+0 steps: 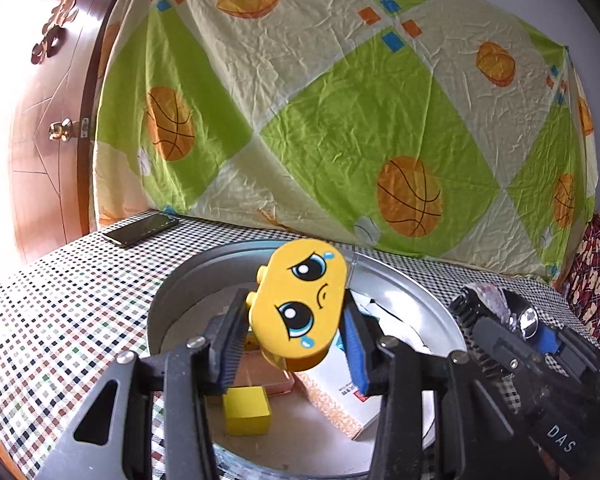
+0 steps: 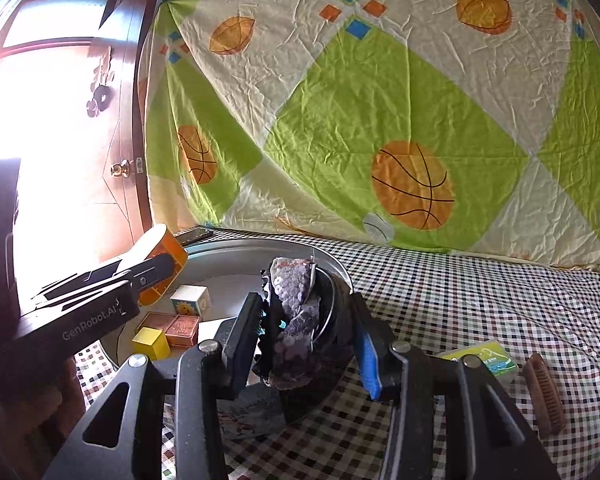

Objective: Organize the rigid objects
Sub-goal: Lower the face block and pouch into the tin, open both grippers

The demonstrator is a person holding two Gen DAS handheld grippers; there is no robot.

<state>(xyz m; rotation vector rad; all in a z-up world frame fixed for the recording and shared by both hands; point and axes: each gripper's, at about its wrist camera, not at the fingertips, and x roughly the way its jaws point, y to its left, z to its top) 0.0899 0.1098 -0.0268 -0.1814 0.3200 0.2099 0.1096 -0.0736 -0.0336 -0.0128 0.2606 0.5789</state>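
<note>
The yellow toy brick (image 1: 300, 308), printed with a crying cartoon face and bearing studs on one edge, is clamped between the pads of the left gripper (image 1: 296, 344). It is held tilted, face toward the camera, above the round metal tray (image 1: 412, 292). In the right wrist view the same brick (image 2: 168, 252) appears at the left, over the tray's far rim (image 2: 260, 245).

The right gripper (image 2: 308, 332) is closed on a black hair clip (image 2: 300, 320) covered in purple sequins; the clip sits upright between both pads, over the near right edge of the tray.

Inside the tray lie a small yellow cube (image 1: 247, 410), a copper-coloured box (image 2: 172, 326), a white picture block (image 2: 191, 299) and a white booklet (image 1: 340, 396) with a patterned border. The cube is just beside the copper-coloured box; the picture block stands behind them.

The tray rests on a checked tablecloth (image 2: 480, 300). On the cloth to the right of the tray lie a green-and-white packet (image 2: 488, 358) and, just beside it, a brown comb (image 2: 544, 394). A dark phone (image 1: 142, 230) lies on the cloth beyond the tray, near a wooden door (image 1: 44, 120). A green-and-cream sheet printed with basketballs (image 1: 340, 100) hangs behind the table.
</note>
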